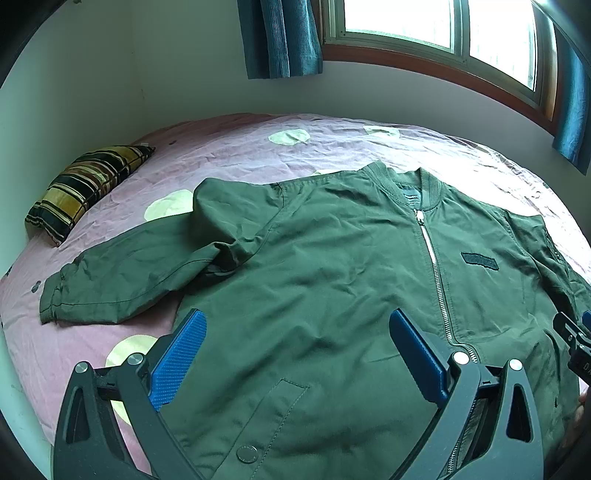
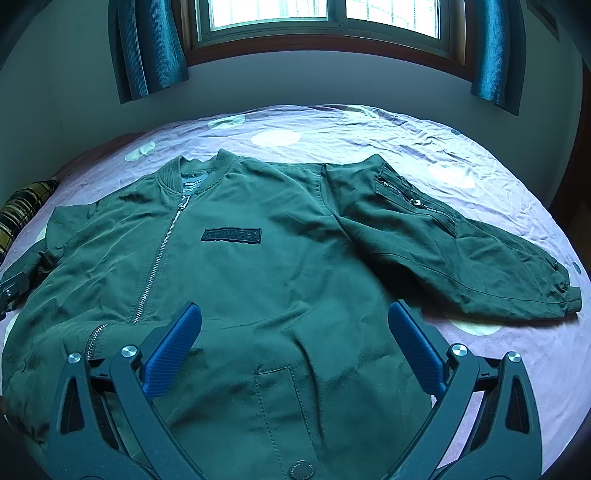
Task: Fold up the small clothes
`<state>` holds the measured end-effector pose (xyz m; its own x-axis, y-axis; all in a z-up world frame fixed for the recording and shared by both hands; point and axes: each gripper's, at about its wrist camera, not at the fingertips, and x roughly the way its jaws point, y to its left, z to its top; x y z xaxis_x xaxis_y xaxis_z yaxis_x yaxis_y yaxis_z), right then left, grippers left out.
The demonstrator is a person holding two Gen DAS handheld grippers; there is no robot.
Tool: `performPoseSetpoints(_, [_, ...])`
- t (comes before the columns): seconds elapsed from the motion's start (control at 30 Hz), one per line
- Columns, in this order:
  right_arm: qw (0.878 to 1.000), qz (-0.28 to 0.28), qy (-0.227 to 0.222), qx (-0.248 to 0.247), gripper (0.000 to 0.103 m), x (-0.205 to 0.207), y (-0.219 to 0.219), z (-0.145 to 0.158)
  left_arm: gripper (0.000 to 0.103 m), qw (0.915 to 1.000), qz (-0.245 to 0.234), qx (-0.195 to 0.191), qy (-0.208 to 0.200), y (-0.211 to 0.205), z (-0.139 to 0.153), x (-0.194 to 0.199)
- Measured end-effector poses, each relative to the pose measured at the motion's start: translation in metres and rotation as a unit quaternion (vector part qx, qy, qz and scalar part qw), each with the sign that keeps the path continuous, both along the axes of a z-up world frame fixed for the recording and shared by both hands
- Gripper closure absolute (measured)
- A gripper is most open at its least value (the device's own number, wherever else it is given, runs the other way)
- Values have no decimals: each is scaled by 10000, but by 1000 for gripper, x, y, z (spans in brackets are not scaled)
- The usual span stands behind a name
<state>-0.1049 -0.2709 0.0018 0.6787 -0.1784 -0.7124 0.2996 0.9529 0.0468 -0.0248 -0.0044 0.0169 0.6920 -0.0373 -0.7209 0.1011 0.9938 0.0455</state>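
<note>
I've got a green bomber jacket [image 1: 332, 266] lying face up and zipped on the bed sheet [image 1: 229, 155], pink with pale dots, collar toward the window [image 1: 436, 33]. Only the left wrist view gives me the striped pillow [image 1: 85, 188] in full, at the far left bed edge, plus the jacket's left-hand sleeve [image 1: 125, 273], bent at the elbow with the cuff resting on bare sheet. Only the right wrist view shows the other sleeve [image 2: 461, 251] laid out straight to the right, zip pocket on its upper arm, cuff near the bed's right edge, and the chest patch [image 2: 232, 235] readable-ish as text. Room to move: open sheet between collar and wall in both views, a strip of sheet left of the bent sleeve, less past the straight sleeve's cuff. Teal curtains [image 2: 147, 48] hang either side of the window, well apart from the jacket. Left gripper [image 1: 295, 354] is over the lower left front panel, jaws spread wide, nothing between the blue pads [image 1: 177, 354]; can't tell if the tips touch the fabric. Right gripper [image 2: 295, 350] sits over the lower right panel above a welt pocket [image 2: 275, 373], jaws equally wide, holding nothing. Right gripper's tip also shows at the left view's right edge.
</note>
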Motion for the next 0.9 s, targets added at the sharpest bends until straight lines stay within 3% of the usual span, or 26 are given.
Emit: performPoseSetpoints(0.9, [10000,-1,0,-38,2,-1,-2,0,4,10000,0,1,-7,1,-1,-4])
